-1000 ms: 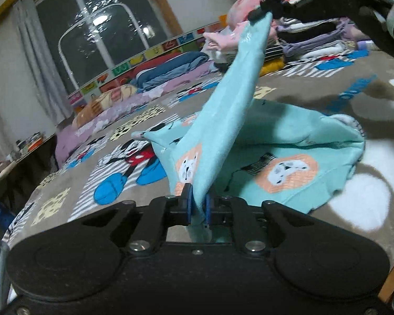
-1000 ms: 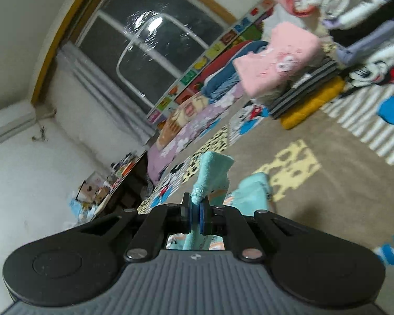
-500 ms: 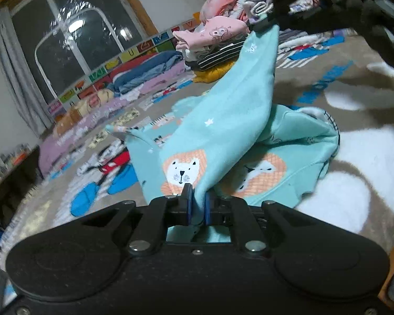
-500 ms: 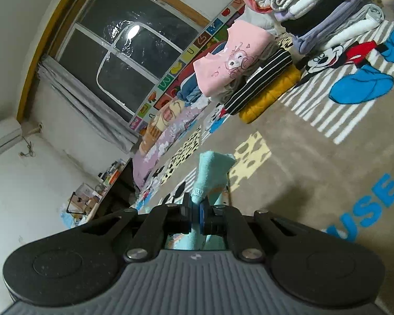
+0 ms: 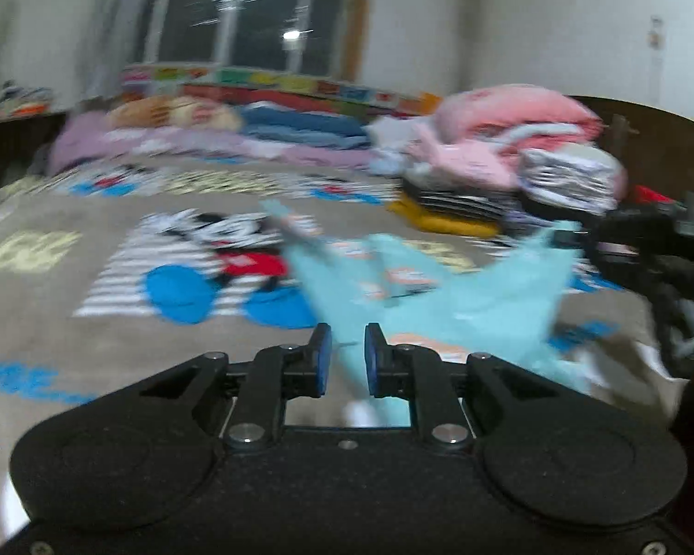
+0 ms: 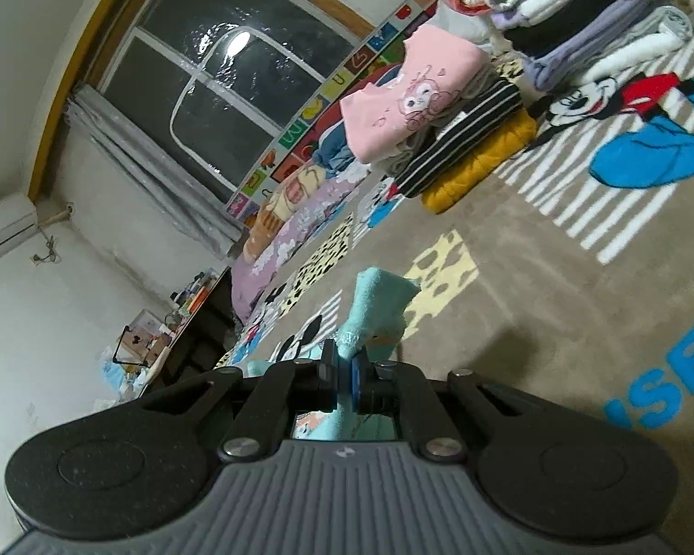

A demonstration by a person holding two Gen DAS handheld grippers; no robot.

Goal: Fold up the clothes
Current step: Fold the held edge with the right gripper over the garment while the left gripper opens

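Teal garment (image 5: 462,305) slack between the opening left claw (image 5: 344,356); right claw (image 6: 342,379) clenches its edge.

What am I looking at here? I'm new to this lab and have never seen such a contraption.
These are two handheld grippers, one in each of a person's hands, each with a camera looking along its fingers. The left gripper view is blurred; its fingers are opening, with the turquoise garment between them but not pinched. At the right edge of that view you see the right gripper holding the garment's other end. In its own view, the right gripper is shut on that cloth. Everything lies on a cartoon-print blanket, with folded clothes stacked behind.
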